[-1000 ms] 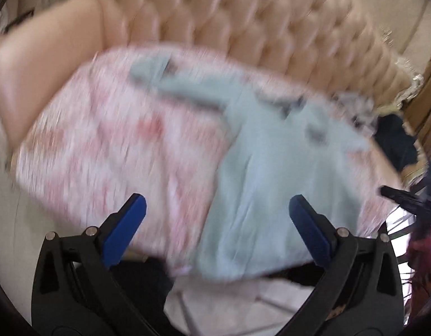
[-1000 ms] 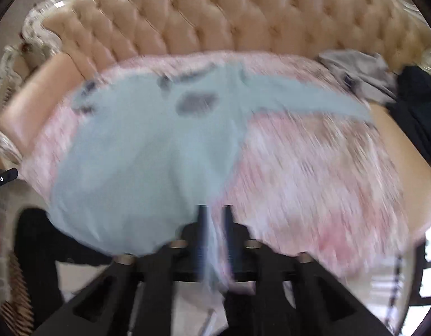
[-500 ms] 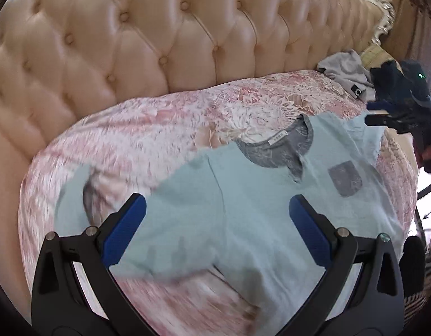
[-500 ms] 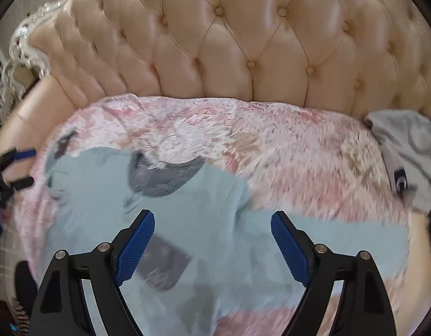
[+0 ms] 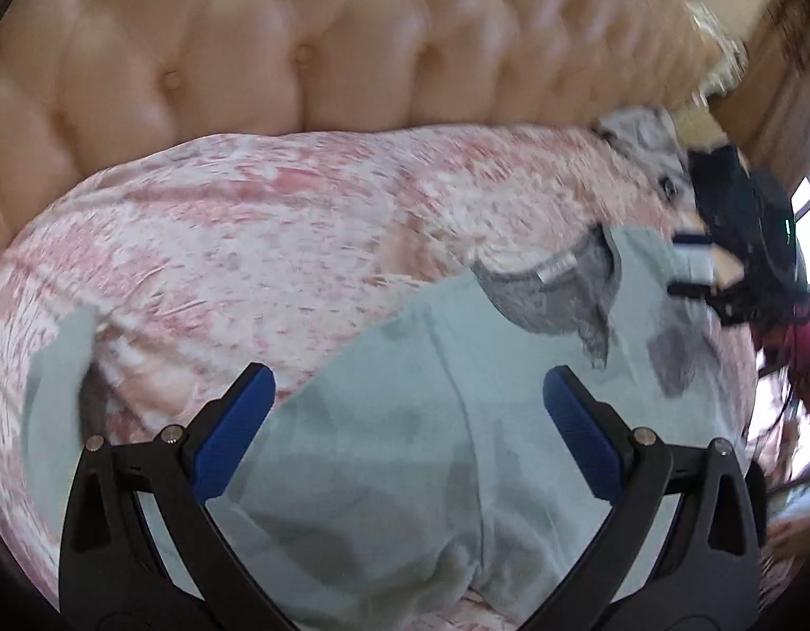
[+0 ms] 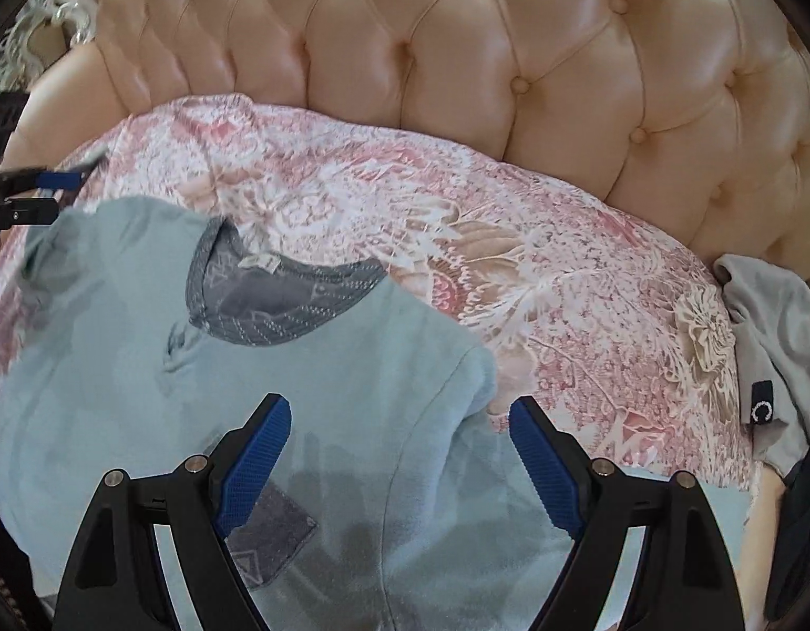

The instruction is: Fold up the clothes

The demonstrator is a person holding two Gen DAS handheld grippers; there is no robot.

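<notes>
Lay spread flat, front up, on the floral sofa cover [image 6: 588, 273]: pale blue shirt [image 6: 115, 384], collar toward the tufted backrest [image 6: 457, 52], hem toward the holder, long axis front to back. Hovered over one shoulder seam: left tongs [image 5: 407, 405], wide open, gripping nothing. Hovered over the opposite shoulder: right tongs [image 6: 399, 436], equally wide, empty. Each about equally near its own sleeve.

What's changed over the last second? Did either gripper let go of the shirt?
The right gripper, shut on the hem of the light blue long-sleeved shirt a second ago, has let go and moved up over its shoulder and grey chest pocket. The left gripper stayed open and has closed in over the other shoulder. The shirt stays flat on the pink floral sofa cover.
</notes>
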